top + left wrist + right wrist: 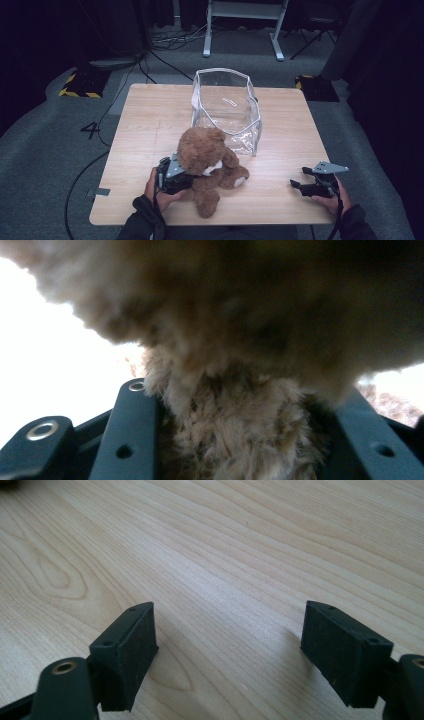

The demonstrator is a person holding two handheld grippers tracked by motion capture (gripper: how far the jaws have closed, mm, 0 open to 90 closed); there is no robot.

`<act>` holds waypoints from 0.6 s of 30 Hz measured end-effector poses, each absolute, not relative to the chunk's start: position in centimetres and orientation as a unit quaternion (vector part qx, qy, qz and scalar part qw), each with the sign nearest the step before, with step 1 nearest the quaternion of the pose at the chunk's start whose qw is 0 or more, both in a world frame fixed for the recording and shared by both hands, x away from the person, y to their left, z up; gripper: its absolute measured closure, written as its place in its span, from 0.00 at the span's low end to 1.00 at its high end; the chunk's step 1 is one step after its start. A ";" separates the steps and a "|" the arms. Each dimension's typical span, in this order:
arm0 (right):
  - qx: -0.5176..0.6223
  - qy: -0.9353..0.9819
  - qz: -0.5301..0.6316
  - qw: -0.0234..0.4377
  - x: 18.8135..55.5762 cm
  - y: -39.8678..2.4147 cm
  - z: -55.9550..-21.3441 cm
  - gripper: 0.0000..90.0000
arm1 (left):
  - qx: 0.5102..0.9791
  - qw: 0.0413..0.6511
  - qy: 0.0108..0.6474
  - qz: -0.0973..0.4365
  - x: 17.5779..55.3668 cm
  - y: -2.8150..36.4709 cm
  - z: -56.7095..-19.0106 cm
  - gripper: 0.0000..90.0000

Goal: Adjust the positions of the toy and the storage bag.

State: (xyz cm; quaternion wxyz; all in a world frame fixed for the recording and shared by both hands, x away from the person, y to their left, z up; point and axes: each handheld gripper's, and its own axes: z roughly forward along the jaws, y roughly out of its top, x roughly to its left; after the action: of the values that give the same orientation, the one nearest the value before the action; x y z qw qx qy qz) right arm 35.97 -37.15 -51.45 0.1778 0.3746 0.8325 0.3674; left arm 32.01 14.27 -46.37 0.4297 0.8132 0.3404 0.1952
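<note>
teddy bear (pixel 207 162) pinched by left tool (pixel 172 176), not yet lifted off worktop (pixel 145 125) | clear bag (pixel 225 107) unfilled | right tool (pixel 312 185) spread, idle

Left gripper (pixel 186 176): jaw tips buried behind the teddy bear (pixel 207 160) in high view, so pad contact can't be made out there. In left gripper view the bear's fur (pixel 235 440) is blurred at close range; the bear runs off the top, right and bottom edges, bg blown out white. Person's forearms cut off at bottom edge, below the table (pixel 150 125).
</note>
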 end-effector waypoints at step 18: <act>0.386 0.825 0.374 0.175 36.2 -37.4 -51.4 0.22 | 0.739 0.419 0.458 0.264 30.5 22.2 -47.2 0.63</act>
State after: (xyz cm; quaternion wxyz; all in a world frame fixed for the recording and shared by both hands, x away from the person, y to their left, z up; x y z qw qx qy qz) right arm 36.18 -37.39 -51.36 0.1746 0.3863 0.8250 0.3737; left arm 30.51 22.19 -47.17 0.4186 0.7385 0.4581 0.2636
